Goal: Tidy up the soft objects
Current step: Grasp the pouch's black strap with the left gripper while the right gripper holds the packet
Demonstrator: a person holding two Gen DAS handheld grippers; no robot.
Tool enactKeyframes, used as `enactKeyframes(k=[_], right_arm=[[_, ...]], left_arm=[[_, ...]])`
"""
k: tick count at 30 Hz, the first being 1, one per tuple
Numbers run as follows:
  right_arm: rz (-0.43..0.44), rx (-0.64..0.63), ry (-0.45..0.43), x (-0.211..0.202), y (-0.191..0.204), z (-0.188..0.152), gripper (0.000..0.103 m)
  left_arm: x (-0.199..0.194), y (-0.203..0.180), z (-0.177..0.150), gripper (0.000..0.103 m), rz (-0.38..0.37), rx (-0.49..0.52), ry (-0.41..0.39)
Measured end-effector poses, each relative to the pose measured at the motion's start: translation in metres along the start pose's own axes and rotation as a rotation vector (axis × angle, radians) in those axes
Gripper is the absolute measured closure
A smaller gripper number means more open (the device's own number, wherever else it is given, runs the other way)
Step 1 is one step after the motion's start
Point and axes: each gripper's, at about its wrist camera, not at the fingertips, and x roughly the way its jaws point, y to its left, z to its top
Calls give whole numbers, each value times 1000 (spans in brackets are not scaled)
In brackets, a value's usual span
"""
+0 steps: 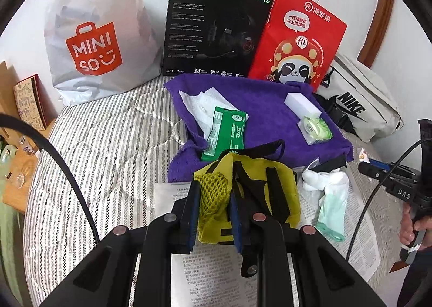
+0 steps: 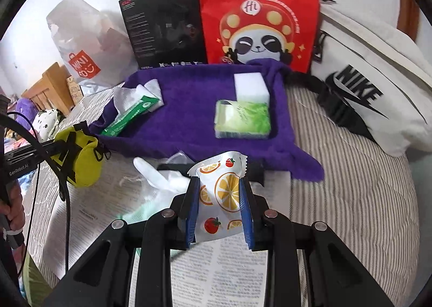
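Nearest the lens in the right wrist view, the right gripper [image 2: 219, 199] has its blue pads [image 2: 192, 212] pressed on either side of a white packet printed with orange slices [image 2: 220, 196], low in the middle of the frame and lifted clear of the newspaper [image 2: 221, 274] beneath. In the left wrist view the left gripper [image 1: 213, 207] is likewise narrowed on a yellow drawstring pouch [image 1: 259, 188] with black straps, pinching its mesh side at bottom centre.

Just beyond the packet, a white glove [image 2: 154, 172] lies on the paper, and past that the purple towel [image 2: 194, 96] spreads across the middle of the frame. On it sit a green tissue pack [image 2: 243, 118] touching a white sponge block [image 2: 251, 85] right of centre, and a green wrapper [image 2: 127, 118] with crumpled white tissue [image 2: 127, 94] at the left. Behind stand a red paper bag [image 2: 256, 10], a black headset box [image 2: 162, 29] and a white plastic bag [image 2: 86, 37].

The step looks like carrying both soft things to the towel. To do it well, I would keep each grip light but firm, since the packet will slip if it deforms and the pouch hangs from one edge and may swing. Bring the packet to the bare purple patch at the towel's middle, between wrapper and tissue pack, lower it until it rests, then let go. Set the pouch down at the towel's near left edge, clear of the wrapper, keeping the two grippers apart so their cables do not cross.
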Motion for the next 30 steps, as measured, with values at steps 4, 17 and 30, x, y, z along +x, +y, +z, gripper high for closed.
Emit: enactKeyframes(k=[4,17,30], right_arm=[[12,-6,0,6,6,7,75],[27,-16,43,19,15,-2,75],[32,-19,44,19,16,-8,75]], left_arm=[[0,-2,2,83,-4,2,-3],[45,0,-36,81,3,25,124],[8,-9,-49,76,8,66,115]])
